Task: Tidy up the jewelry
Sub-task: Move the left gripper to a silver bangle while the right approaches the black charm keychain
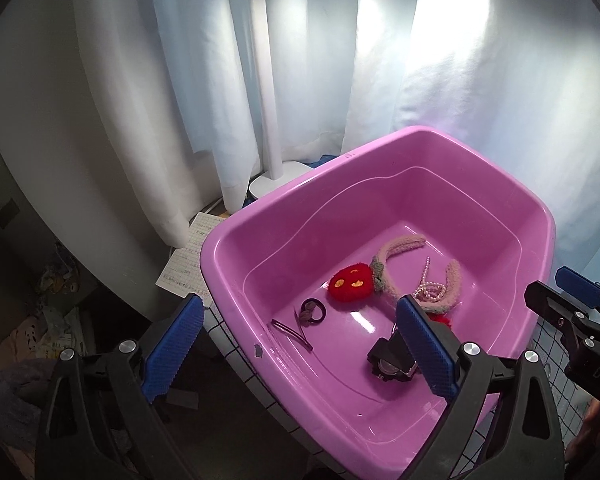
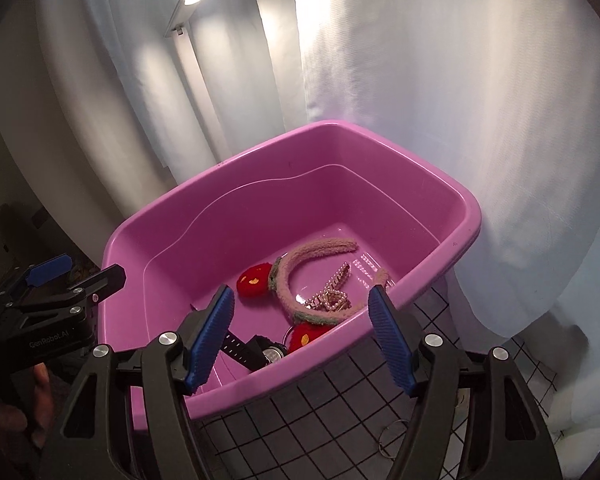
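A pink plastic tub (image 1: 260, 216) (image 2: 140, 224) holds the jewelry. Inside lie a fuzzy pink headband (image 1: 400, 246) (image 2: 316, 250) with red plush pieces (image 1: 350, 282) (image 2: 254, 278), a pearl necklace (image 1: 430, 292), a gold chain piece (image 2: 330, 294), a dark hair tie (image 1: 312, 308), a thin hair clip (image 1: 292, 330) and a black watch (image 1: 388, 364) (image 2: 260, 350). My left gripper (image 1: 300, 344) is open and empty over the tub's near-left rim. My right gripper (image 2: 304, 332) is open and empty above the tub's near edge. Each gripper shows at the edge of the other's view.
The tub stands on a white table with a black grid (image 2: 340, 400). A metal ring (image 2: 392, 438) lies on it near the right gripper. A white lamp post (image 1: 266, 92) and papers (image 1: 184, 260) stand behind. White curtains hang all around.
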Available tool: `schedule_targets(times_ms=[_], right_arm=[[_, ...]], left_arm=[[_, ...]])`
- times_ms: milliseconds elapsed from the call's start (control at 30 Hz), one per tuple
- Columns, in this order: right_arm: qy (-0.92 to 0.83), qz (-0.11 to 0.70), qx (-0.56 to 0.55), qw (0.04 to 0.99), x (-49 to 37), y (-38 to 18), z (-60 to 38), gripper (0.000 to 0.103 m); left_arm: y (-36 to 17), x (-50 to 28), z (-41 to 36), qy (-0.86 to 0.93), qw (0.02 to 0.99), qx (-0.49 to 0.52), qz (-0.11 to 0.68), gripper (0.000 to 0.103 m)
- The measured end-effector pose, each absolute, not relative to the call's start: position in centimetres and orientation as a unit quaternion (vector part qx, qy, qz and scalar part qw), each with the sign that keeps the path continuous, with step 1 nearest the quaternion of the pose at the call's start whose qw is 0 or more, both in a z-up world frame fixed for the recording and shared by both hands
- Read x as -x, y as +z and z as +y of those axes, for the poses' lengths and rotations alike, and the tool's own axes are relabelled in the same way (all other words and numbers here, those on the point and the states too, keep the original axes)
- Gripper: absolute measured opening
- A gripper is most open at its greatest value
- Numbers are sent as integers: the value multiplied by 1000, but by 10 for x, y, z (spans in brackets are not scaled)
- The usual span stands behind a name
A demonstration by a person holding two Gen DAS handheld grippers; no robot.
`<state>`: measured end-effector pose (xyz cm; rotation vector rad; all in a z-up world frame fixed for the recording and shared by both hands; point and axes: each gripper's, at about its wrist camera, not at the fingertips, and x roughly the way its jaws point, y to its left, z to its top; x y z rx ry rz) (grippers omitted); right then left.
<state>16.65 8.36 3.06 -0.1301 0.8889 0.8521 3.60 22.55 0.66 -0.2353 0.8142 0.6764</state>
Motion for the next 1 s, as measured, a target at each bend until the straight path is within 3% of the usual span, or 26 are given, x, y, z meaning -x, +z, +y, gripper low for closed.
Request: schedule_targets(times_ms=[600, 1000], right_arm=[[336, 440, -7, 833, -83, 10, -81, 69], [225, 472, -61, 850, -21, -36, -224, 69]], left_arm=[[16, -16, 106, 210, 897, 81, 380, 97], [-23, -21, 22, 127, 896, 79, 417, 97]])
